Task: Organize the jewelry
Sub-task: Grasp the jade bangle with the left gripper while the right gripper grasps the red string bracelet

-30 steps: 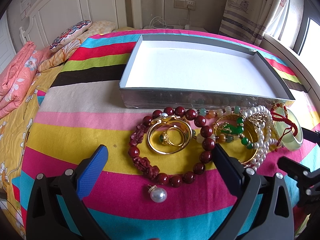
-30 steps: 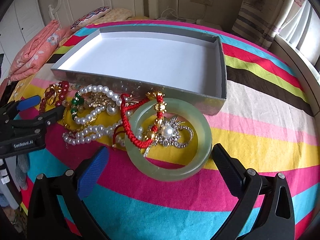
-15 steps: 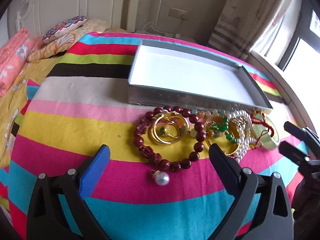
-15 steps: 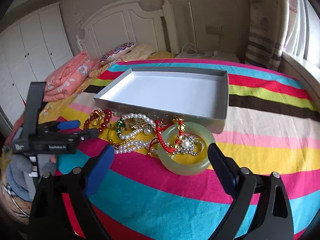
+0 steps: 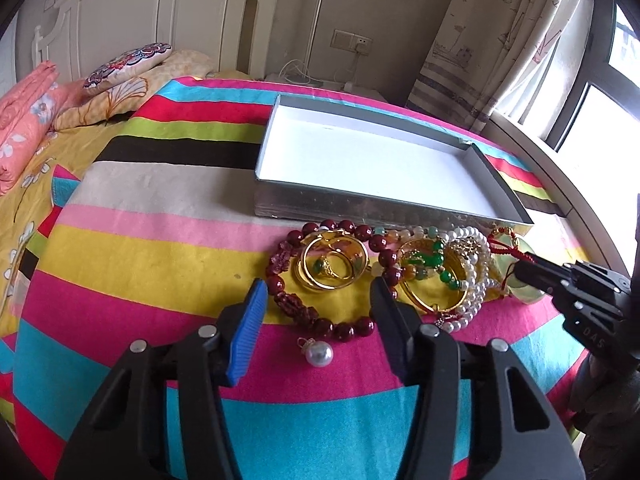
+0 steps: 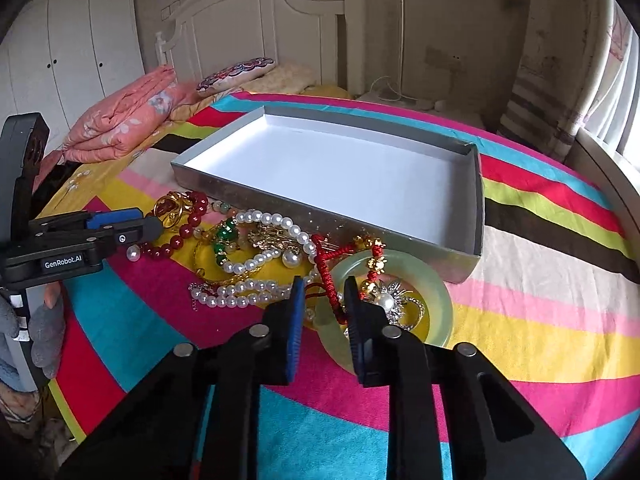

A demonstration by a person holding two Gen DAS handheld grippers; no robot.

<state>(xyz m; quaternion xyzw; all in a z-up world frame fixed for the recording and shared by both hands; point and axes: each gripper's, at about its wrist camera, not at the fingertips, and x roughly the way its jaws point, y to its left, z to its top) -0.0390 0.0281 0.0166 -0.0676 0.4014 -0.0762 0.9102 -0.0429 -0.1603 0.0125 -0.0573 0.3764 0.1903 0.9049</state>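
A heap of jewelry lies on the striped bed in front of an empty silver tray [image 5: 360, 200] [image 6: 280, 200]. It includes a red bead bracelet [image 5: 276, 282], gold bangles [image 5: 308, 276], a loose pearl pendant [image 5: 319, 354], pearl strands [image 6: 256, 258], a red cord bracelet [image 6: 328, 256] and a jade bangle [image 6: 436, 292]. My left gripper [image 5: 318, 304] [image 6: 146, 221] hovers over the red beads, jaws half wide and closing, gripping nothing. My right gripper [image 6: 323, 308] [image 5: 520, 270] hovers over the bangle's near rim and the red cord. Its jaws are closing to a narrow gap, pressing nothing.
Pillows [image 5: 132, 60] and a folded pink quilt [image 6: 120, 116] lie by the white headboard at the far left. A curtain [image 5: 492, 40] and a window ledge run along the right side. A gloved hand [image 6: 48, 320] holds the left gripper.
Both pairs of jaws have narrowed, the right far more than the left. Both views have tilted up to show more of the room. The jewelry lies as before.
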